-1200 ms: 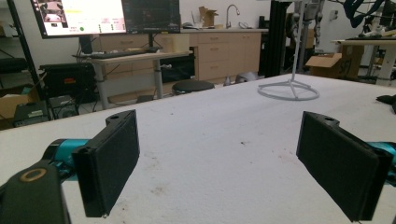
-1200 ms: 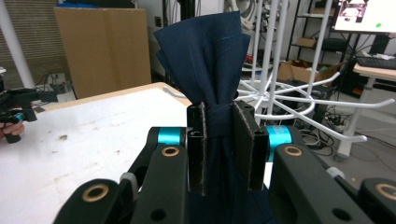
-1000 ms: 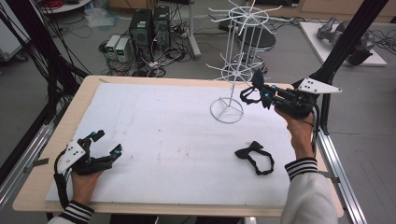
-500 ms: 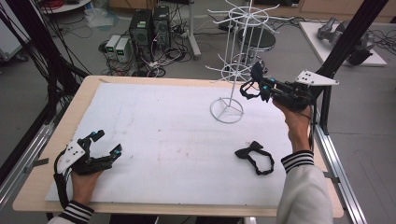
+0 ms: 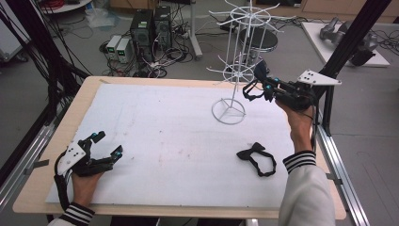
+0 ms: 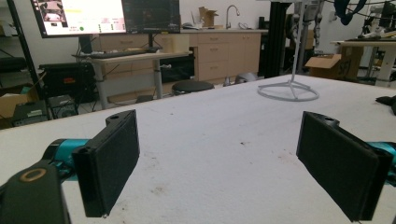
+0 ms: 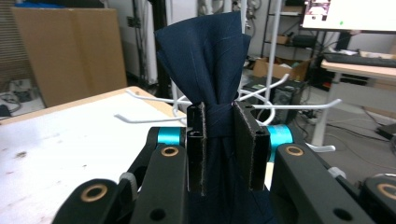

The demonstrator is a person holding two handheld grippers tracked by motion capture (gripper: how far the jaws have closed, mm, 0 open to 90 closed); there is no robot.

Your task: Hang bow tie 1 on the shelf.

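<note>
My right gripper [image 5: 258, 84] is raised beside the white wire hook stand [image 5: 234, 70] at the table's back right, shut on the knot of a dark navy bow tie [image 7: 205, 56]. The tie's wing fans upward above my right gripper [image 7: 219, 140], with the stand's white hooks [image 7: 144, 119] just behind it. A second, black bow tie [image 5: 256, 157] with its strap lies flat on the white mat near the person's right forearm. My left gripper [image 5: 106, 146] rests on the mat at the front left, open, with nothing between its pads [image 6: 109, 161].
The stand's round base [image 5: 229, 111] sits on the white mat [image 5: 164, 141], and its base [image 6: 288, 91] appears far ahead in the left gripper view. Black frame posts [image 5: 348, 42] flank the table. Computers and cables lie on the floor behind.
My right gripper has lifted slightly and edged toward the wire stand with the navy bow tie in it. The left gripper and the black bow tie have stayed put.
</note>
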